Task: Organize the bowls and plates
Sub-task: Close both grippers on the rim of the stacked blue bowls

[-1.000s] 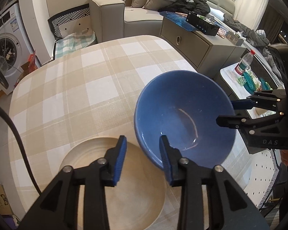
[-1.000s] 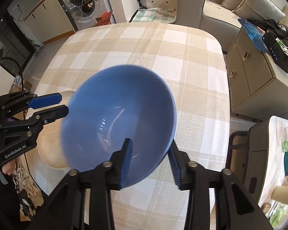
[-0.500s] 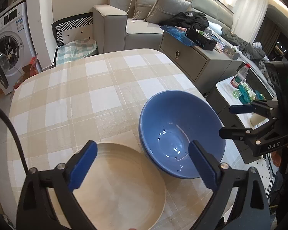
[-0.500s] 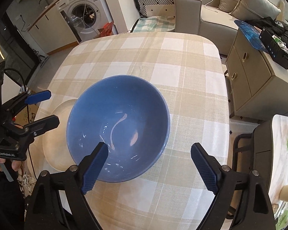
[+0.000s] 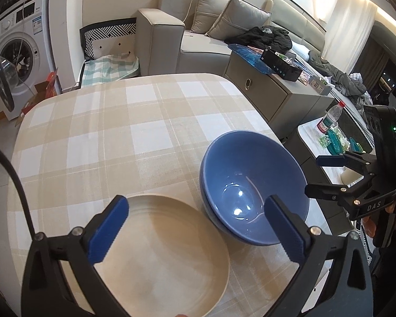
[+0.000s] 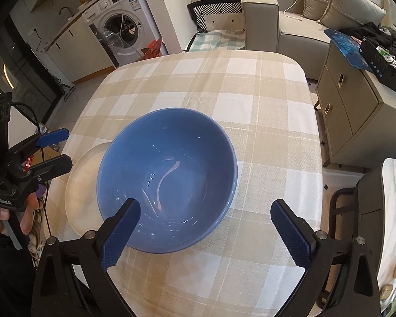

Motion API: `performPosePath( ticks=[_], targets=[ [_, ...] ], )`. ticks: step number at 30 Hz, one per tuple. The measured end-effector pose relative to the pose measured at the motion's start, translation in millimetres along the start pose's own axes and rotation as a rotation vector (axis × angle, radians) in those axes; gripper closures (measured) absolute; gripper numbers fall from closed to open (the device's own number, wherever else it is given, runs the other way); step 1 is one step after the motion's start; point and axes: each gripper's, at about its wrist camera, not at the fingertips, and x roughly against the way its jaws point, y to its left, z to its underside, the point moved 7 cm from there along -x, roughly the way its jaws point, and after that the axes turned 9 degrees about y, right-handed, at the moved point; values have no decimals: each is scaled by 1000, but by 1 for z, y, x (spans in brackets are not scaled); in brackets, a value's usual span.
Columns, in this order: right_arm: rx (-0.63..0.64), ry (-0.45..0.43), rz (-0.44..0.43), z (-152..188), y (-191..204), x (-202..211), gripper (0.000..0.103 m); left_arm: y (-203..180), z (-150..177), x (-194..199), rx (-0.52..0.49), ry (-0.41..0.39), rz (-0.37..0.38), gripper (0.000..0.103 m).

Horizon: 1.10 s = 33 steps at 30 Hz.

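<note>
A blue bowl (image 5: 253,185) stands upright on the checked tablecloth, next to a cream plate (image 5: 166,253) on its left. In the right wrist view the bowl (image 6: 169,177) is in the middle and the plate (image 6: 81,190) shows partly behind it at the left. My left gripper (image 5: 195,227) is open and empty, raised above the plate and the bowl's near edge. My right gripper (image 6: 206,227) is open and empty, raised above the bowl's near rim. Each gripper also shows in the other's view: the right one (image 5: 330,174), the left one (image 6: 52,150).
The table (image 6: 250,100) has a beige and white checked cloth. A grey cabinet (image 6: 356,105) stands past its right edge, a sofa (image 5: 198,39) behind, a washing machine (image 6: 118,34) at the back left. A side table with a water bottle (image 5: 330,119) is at the right.
Both grippers were shut on the blue bowl's rim and held it tilted in the air. The bowl now rests on the table; both grippers have opened wide and pulled back.
</note>
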Motion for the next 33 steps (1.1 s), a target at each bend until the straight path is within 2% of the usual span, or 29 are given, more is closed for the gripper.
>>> performPosePath(
  ticks=[17,33],
  targets=[
    [-40,32,5,6,-17,-17,2,-7,6,-26,-3,48,-45,0],
    [-69,76,-9,4,-26,-42,2,-11,-1,-54,-2,91,-47,0]
  ],
)
